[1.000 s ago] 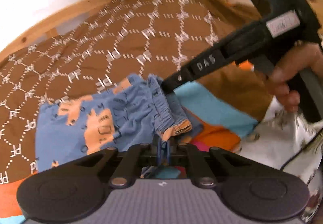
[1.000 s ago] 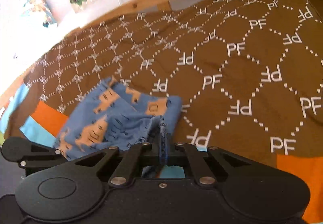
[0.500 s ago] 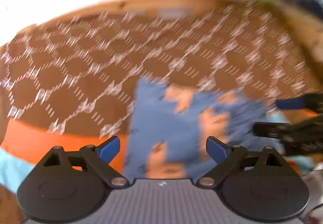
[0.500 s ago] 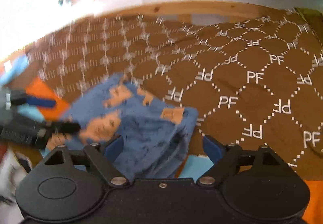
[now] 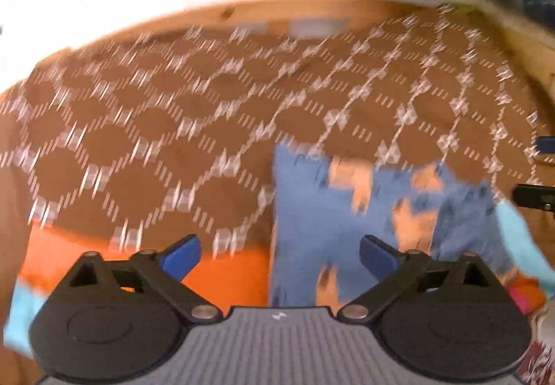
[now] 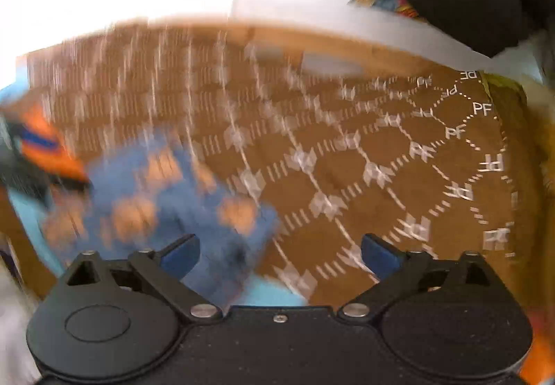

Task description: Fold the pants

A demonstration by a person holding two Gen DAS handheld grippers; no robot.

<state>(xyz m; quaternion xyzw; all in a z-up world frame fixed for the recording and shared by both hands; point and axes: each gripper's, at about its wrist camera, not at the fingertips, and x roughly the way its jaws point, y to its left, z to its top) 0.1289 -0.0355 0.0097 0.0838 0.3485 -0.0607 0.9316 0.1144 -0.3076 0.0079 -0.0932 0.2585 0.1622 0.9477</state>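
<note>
Pants, blue with orange patches, are seen lying as a compact folded bundle on a brown patterned bedspread. From left to right, the left gripper and the right gripper are shown with jaws opening wide and nothing between them. Folding is judged largely done, though blur hides the edges.

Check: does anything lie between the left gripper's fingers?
Only pants lying on the blanket beyond the opening left gripper, ungripped, in the left wrist view.
</note>
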